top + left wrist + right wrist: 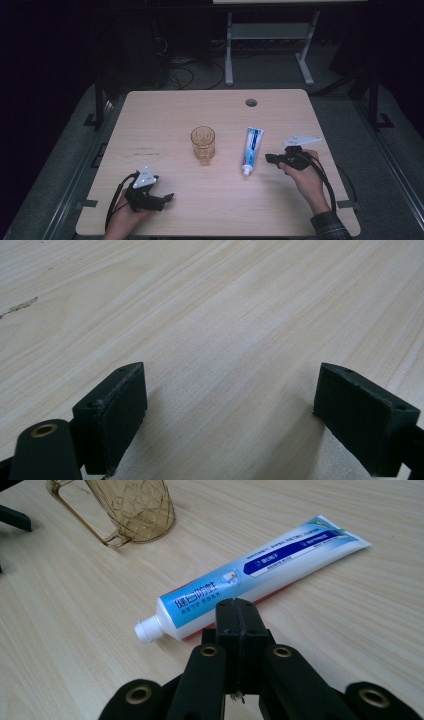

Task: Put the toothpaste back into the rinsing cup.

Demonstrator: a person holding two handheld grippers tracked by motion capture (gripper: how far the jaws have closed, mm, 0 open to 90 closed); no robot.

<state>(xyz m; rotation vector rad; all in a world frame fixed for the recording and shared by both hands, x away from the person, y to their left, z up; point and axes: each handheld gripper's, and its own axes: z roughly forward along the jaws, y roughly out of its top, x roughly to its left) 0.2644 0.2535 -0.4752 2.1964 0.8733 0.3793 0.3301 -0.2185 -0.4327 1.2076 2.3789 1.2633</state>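
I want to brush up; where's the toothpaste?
In the high view the toothpaste tube lies right of centre, between the amber cup and the shut right gripper.
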